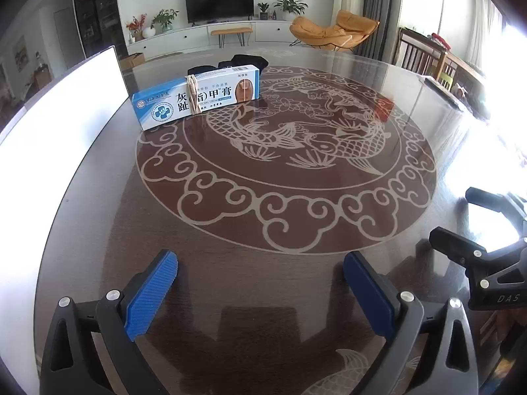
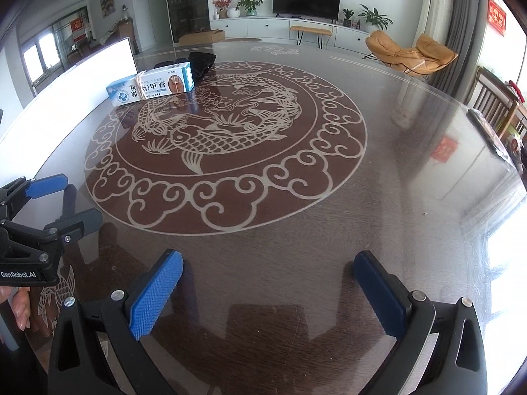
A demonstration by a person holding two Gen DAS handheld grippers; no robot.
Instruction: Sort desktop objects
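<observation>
Two grippers hover low over the near edge of a dark glass-topped table (image 1: 411, 75) printed with a pale fish-and-cloud medallion. The left gripper (image 1: 260, 291) has its blue-padded fingers (image 1: 151, 296) spread wide apart with nothing between them; the right gripper (image 2: 268, 293) is likewise spread wide, holding nothing. Each shows at the edge of the other's view, side by side and apart.

At the far side of the table, just beyond the medallion's rim, a white-and-blue ointment box (image 1: 197, 98) lies on its long side with Chinese lettering facing the cameras. A small bundle of tan rubber bands (image 1: 192, 97) is draped over its middle, touching it. Directly behind the box sit black, soft-looking items (image 1: 243, 62); what they are cannot be told. A tall white board (image 1: 66, 125) stands along the table's left edge, near the box's left end. Both grippers are well apart from the box
</observation>
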